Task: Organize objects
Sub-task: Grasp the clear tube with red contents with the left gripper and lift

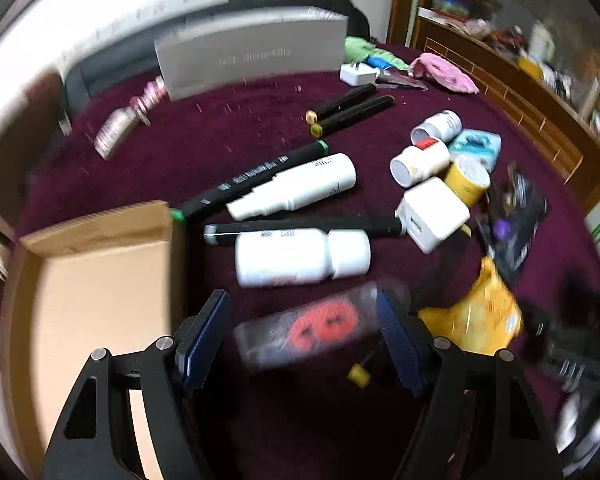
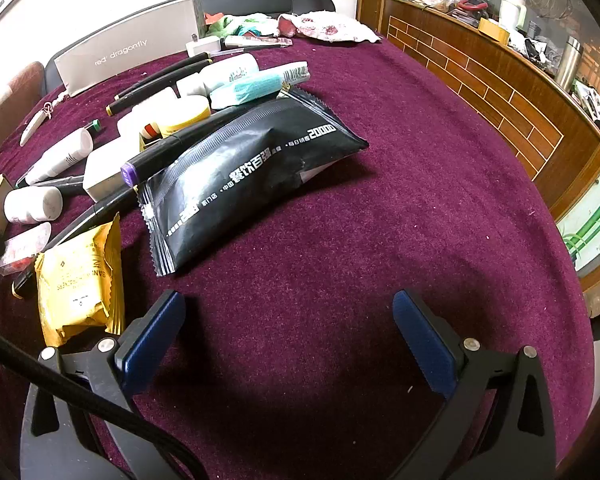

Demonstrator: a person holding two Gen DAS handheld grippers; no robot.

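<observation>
Sorting barely begun, as far as these views show. Cardboard box (image 1: pixel 100 300) at the left of the maroon table (image 2: pixel 380 200) has a bare floor where visible; nothing seen inside it. Left gripper (image 1: pixel 304 336) is angled down over a clear packet with red contents (image 1: pixel 312 330), jaws partly apart and bracketing it end to end; the left wrist view is motion-blurred, so I cannot tell whether the pads actually press on it. Right gripper (image 2: pixel 288 336) is spread to its widest and holds nothing, hanging over bare cloth just near the yellow sachet (image 2: pixel 80 276) and the black pouch (image 2: pixel 244 184). Still loose on the table: white bottle (image 1: pixel 300 256), white spray bottle (image 1: pixel 296 186), several black markers including the green-capped marker (image 1: pixel 252 178), white charger (image 1: pixel 432 214), small white and yellow jars, a teal packet. Judgement: nearly everything remains to be grouped or boxed; the clear packet looks like the first candidate.
</observation>
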